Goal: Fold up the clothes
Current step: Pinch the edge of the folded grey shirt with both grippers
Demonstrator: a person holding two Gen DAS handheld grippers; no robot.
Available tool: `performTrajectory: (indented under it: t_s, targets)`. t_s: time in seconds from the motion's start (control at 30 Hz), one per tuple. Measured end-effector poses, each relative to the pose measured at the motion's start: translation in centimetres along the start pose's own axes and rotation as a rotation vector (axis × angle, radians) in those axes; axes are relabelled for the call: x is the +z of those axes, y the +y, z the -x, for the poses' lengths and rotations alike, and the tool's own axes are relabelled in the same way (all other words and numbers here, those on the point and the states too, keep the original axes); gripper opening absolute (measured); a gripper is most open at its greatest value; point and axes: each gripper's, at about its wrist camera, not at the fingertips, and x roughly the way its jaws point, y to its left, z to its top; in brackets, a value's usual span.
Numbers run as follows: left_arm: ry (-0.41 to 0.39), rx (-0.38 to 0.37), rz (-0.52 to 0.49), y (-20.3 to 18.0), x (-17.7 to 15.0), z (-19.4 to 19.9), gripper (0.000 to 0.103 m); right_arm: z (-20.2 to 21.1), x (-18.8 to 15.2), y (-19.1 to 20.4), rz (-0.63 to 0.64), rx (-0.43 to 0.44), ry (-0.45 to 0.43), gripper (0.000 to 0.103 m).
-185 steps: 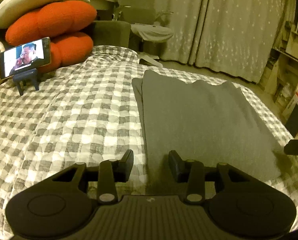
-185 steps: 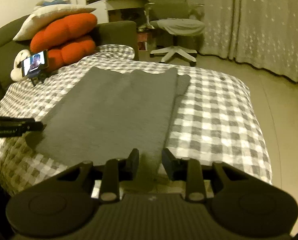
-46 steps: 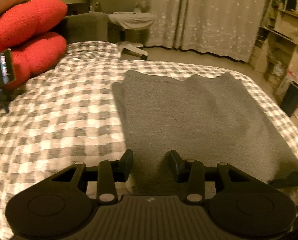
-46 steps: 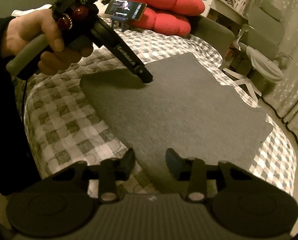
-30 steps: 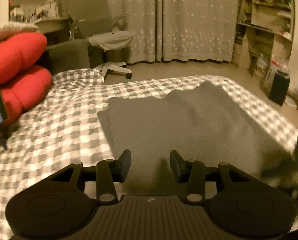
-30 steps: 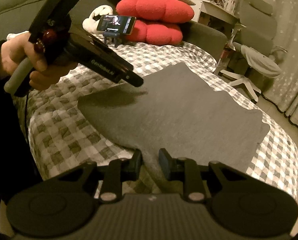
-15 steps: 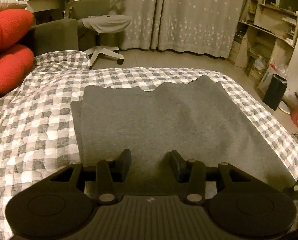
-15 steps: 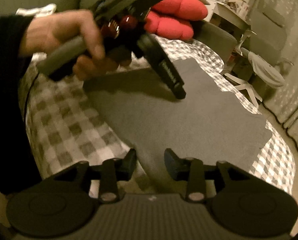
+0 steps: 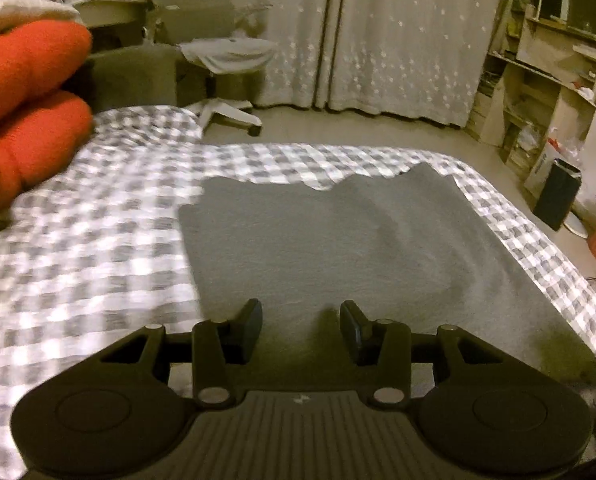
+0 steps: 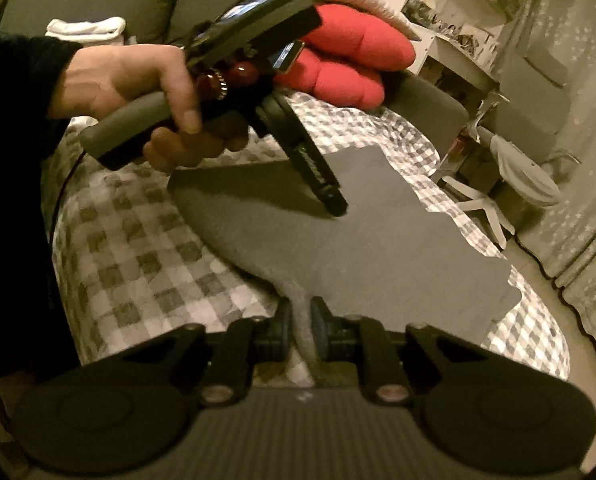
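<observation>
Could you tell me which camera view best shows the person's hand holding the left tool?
The right wrist view: the hand is in plain sight, wrapped round the handle of the left tool above the grey garment. The left wrist view shows only that tool's own fingers, no hand.

Your left hand (image 10: 138, 92) and its black left gripper (image 10: 333, 200) hang over the flat grey garment (image 9: 337, 248), blocking passage across its near left corner. The checkered bedspread (image 9: 90, 240) lies open up to the red plush cushions (image 9: 26, 92) at its far left edge.
</observation>
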Motion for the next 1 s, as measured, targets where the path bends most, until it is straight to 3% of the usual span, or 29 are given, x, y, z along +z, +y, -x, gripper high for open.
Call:
performTrajectory:
  t_s: [0.1,0.2,0.37,0.47,0.63,0.7,0.73,0.8,0.9,1.0]
  targets:
    - [-0.063,0.000,-0.056,0.0,-1.3,3.7,0.042,0.0,0.3,-0.5,-0.020,-0.004,-0.011,0.013]
    - [-0.122,-0.050,-0.126,-0.8,-2.4,6.9,0.043,0.3,0.6,-1.1,-0.039,-0.002,-0.029,0.013]
    - [-0.186,-0.165,-0.360,-4.3,-4.8,9.7,0.046,0.4,1.2,-2.3,-0.084,-0.001,-0.045,0.013]
    - [-0.159,-0.179,-0.523,-6.4,-6.4,9.4,0.051,0.5,1.5,-2.9,-0.101,0.001,-0.052,0.013]
    - [-0.089,-0.042,-0.701,-8.1,-8.4,7.9,0.051,0.5,1.4,-3.3,-0.119,-0.003,-0.054,0.013]
    - [-0.032,-0.005,-0.683,-7.8,-8.4,6.7,0.048,0.8,1.3,-3.4,-0.124,-0.001,-0.059,0.013]
    - [0.000,0.008,-0.658,-7.5,-8.3,6.2,0.036,0.8,1.3,-3.4,-0.124,-0.001,-0.059,0.013]
    - [0.017,0.012,-0.608,-6.7,-7.7,6.1,0.023,0.9,1.1,-3.3,-0.120,-0.002,-0.055,0.013]
    - [0.017,-0.001,-0.556,-5.5,-7.1,6.5,0.022,1.0,0.9,-3.1,-0.110,0.001,-0.049,0.013]
    - [0.023,-0.007,-0.568,-5.5,-7.1,6.6,0.020,1.2,0.1,-2.8,-0.093,0.007,-0.032,0.013]
